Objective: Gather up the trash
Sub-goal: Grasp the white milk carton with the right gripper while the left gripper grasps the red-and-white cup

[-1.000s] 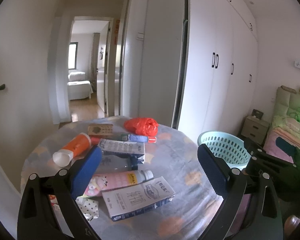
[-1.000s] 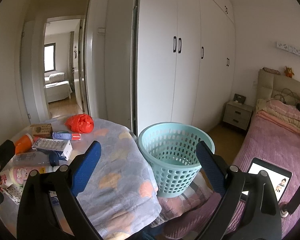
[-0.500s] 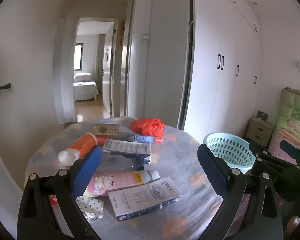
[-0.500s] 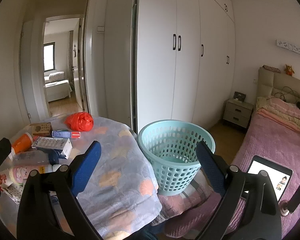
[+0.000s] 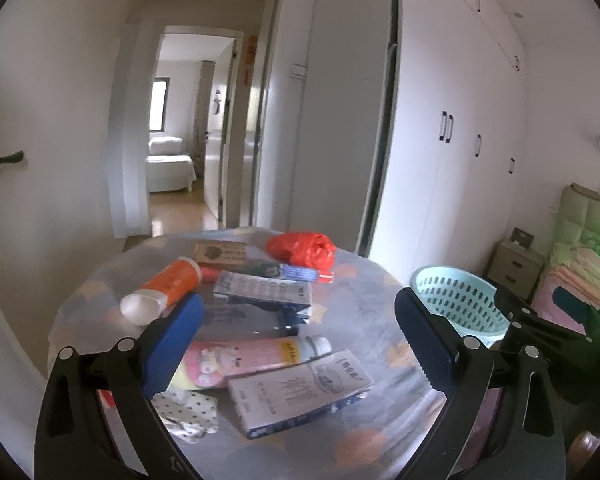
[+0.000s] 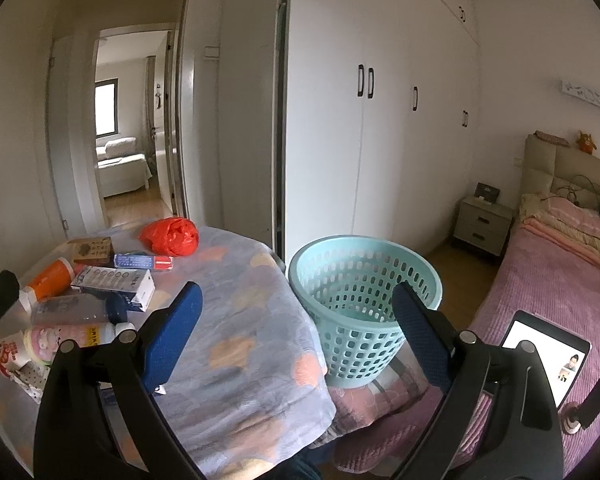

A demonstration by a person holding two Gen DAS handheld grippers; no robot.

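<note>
The left gripper (image 5: 296, 320), with its blue-padded black fingers spread wide and holding nothing, hangs above a round table covered in a grey cloth with orange patches (image 5: 364, 308). Directly between and below its fingers lies the litter: a white-and-blue printed carton (image 5: 300, 392) nearest, a pink squeeze tube with a white cap (image 5: 256, 358) just behind it, then a clear plastic bottle with a dark blue cap (image 5: 244, 320) and a blue-and-white blister-pack box (image 5: 264, 290). Toward its left finger sits an orange bottle with a white cap (image 5: 164, 288); farther ahead are a small brown cardboard box (image 5: 220, 252) and a crumpled red plastic bag (image 5: 302, 249). A spotted white scrap of paper (image 5: 188, 412) lies close under the left finger.

The right gripper (image 6: 298, 324) is likewise wide open and empty, held over the table's edge. A pale turquoise perforated plastic basket (image 6: 364, 304) stands just ahead, toward its right finger, beside the table. Past that finger, a lit tablet (image 6: 548, 356) rests on a pink bedspread (image 6: 540, 280).
</note>
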